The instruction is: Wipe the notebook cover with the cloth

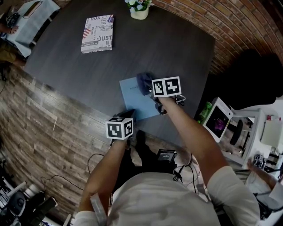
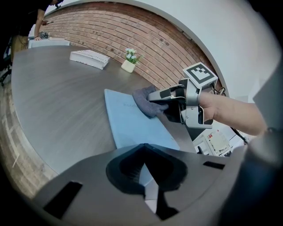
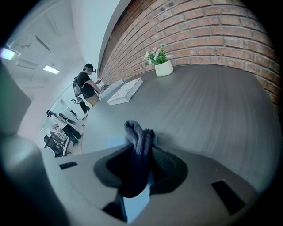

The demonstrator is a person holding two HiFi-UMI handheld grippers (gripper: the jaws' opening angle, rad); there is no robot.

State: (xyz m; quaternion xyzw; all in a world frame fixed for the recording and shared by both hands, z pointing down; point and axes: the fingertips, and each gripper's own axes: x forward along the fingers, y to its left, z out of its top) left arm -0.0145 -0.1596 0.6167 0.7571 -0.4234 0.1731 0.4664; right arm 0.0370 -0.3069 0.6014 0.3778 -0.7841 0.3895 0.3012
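Right gripper (image 3: 136,176) clamped on dark blue-grey fabric cloth (image 3: 138,143), atop far corner of flat light-blue notebook (image 1: 135,105); left gripper (image 2: 143,170) pressed together at near edge.

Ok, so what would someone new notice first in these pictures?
Likely the right gripper, shut on a dark cloth that rests on the far corner of a pale blue notebook, near the front edge of the table. The left gripper clamps the notebook's near corner. Further back sit a patterned book and a white flower pot.
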